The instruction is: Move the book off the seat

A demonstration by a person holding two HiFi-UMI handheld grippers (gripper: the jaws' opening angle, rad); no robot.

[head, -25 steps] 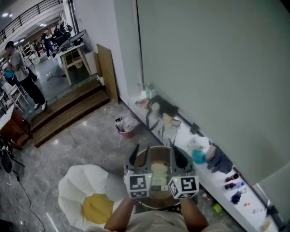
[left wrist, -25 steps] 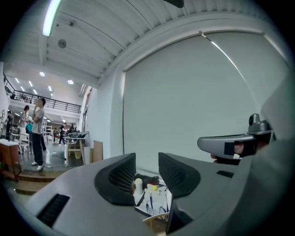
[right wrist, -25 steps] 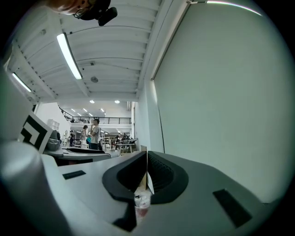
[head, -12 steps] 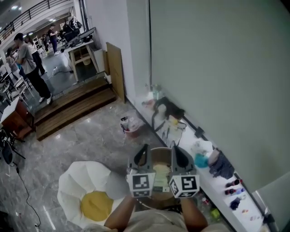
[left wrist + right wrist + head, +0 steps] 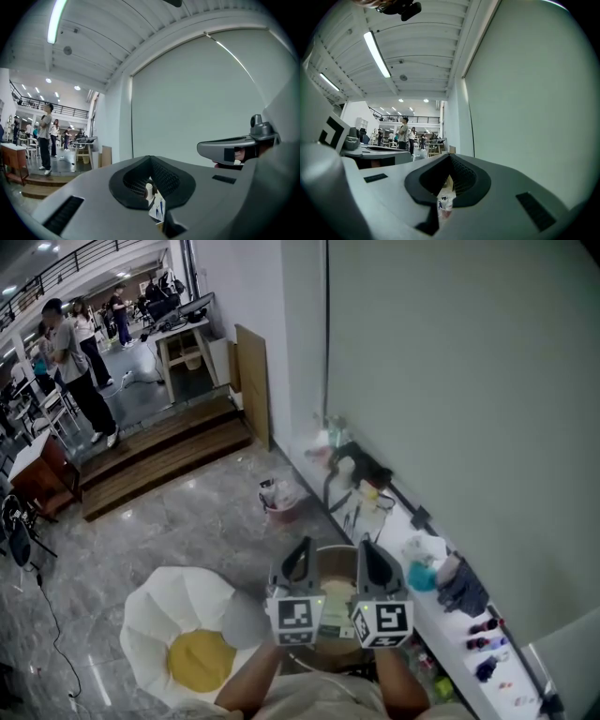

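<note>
1. Just beneath and between the two grippers, the book [image 5: 336, 607] lies on the round wooden seat [image 5: 333, 557].
2. Left gripper [image 5: 300, 554] has just closed its jaws on nothing; right gripper [image 5: 367, 554] is likewise pressed together, empty.
3. Farther ahead of the left gripper, a small reddish bin [image 5: 281, 509] on the floor holds pale litter.

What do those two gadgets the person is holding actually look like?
Both the left gripper and right gripper are grey with dark, pointed fingers. Each carries a white cube printed with black square markers. The person's forearms are bare; no cables show.
</note>
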